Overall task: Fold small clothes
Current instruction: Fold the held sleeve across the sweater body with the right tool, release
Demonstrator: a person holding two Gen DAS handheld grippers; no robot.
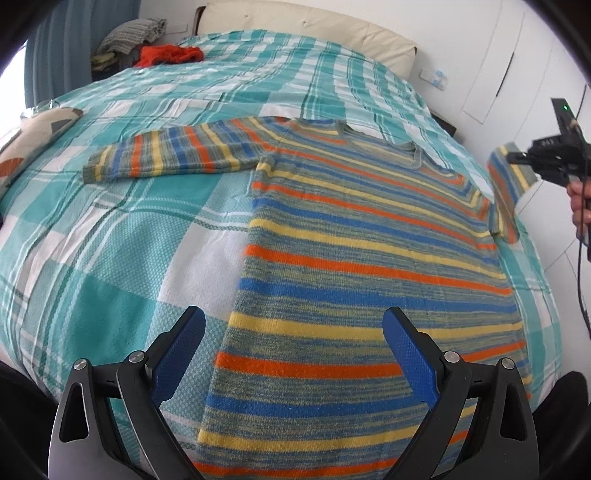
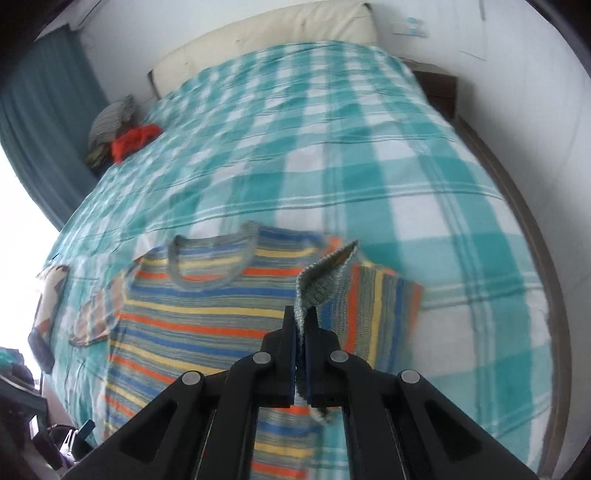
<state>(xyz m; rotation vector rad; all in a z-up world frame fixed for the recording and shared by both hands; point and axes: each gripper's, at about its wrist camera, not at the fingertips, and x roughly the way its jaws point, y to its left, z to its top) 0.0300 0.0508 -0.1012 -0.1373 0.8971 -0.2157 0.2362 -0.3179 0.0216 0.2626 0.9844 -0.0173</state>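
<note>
The striped knitted sweater lies flat near the bed's front edge. The right gripper pinches its lifted sleeve cuff; the left gripper hovers over the hem, jaws spread.

Left wrist view: you look from the foot of the bed along the open left tongs, low and close over the hem of the multicoloured striped knitted sweater, facing the cream padded headboard.
Right wrist view: you look from the bed's right side, higher up, along the closed right tongs, tilted down toward the sweater's collar and sleeve.
Shared scene: both views take in the sweater, the teal-and-white checked bedspread, the headboard and the crumpled red-orange cloth at the far left corner.
Cross-sighting: your left view catches the right tongs at its right edge.
</note>
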